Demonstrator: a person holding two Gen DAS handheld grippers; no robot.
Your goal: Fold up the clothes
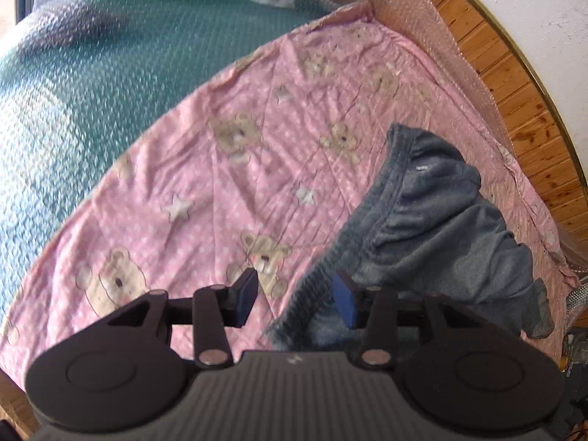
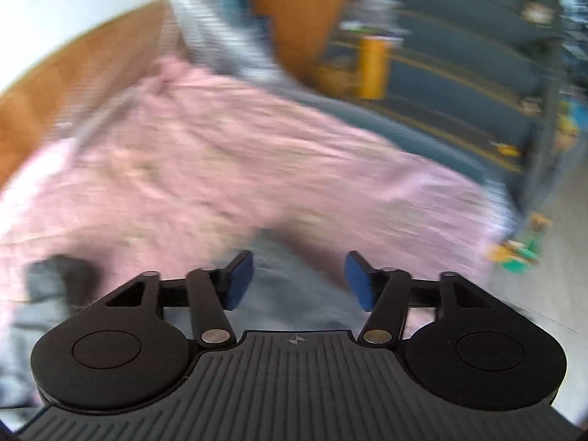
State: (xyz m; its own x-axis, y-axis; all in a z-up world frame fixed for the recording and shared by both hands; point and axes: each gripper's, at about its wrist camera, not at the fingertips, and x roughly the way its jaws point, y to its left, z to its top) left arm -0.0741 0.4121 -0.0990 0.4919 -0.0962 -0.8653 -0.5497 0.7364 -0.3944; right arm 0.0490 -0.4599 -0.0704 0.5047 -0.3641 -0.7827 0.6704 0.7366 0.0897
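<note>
A crumpled grey-blue fleece garment [image 1: 441,228] lies on the right part of a pink sheet [image 1: 220,183] printed with bears and stars. My left gripper [image 1: 296,299] is open; the garment's ribbed hem [image 1: 312,294] lies between its two blue pads without being clamped. My right gripper [image 2: 299,281] is open and empty, above grey cloth [image 2: 294,294] that shows blurred between its fingers. The right wrist view is smeared by motion.
The pink sheet [image 2: 220,154] covers a bed wrapped in bubble wrap over green fabric [image 1: 110,73]. A wooden headboard [image 1: 522,110] and white wall stand to the right. The right wrist view shows blurred dark shelving [image 2: 459,55] and a yellow object [image 2: 373,66] beyond the bed.
</note>
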